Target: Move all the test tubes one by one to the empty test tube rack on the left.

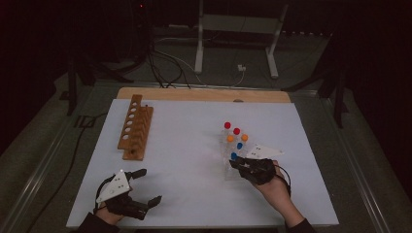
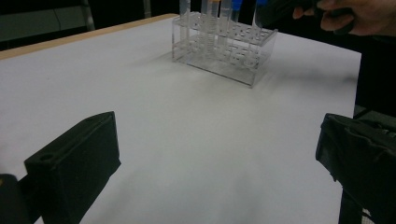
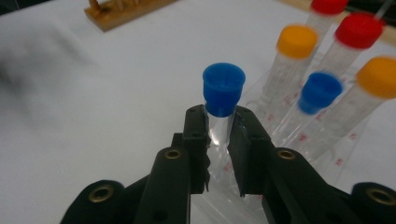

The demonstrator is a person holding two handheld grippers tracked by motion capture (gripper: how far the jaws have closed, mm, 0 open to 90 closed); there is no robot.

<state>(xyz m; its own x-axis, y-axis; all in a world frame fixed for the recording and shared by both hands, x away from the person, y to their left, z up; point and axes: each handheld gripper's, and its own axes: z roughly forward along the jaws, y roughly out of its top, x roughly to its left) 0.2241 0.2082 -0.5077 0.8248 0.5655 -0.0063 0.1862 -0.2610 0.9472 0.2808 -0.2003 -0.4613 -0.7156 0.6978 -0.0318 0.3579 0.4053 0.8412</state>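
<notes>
White table (image 1: 184, 145) under a dark room carried a clear rack (image 2: 223, 51) as its landmark, with 6 capped tubes in it: 2 red, 2 orange, 2 blue. The right gripper (image 3: 218, 135) was clamped just below the cap of the blue tube (image 3: 223, 88) at the rack's near corner, probably because a grip there leaves it free to lift straight out. Well left of the rack, 1 wooden rack (image 1: 136, 127) waited empty, and the left gripper (image 1: 145, 187) idled with jaws apart, holding nothing.
</notes>
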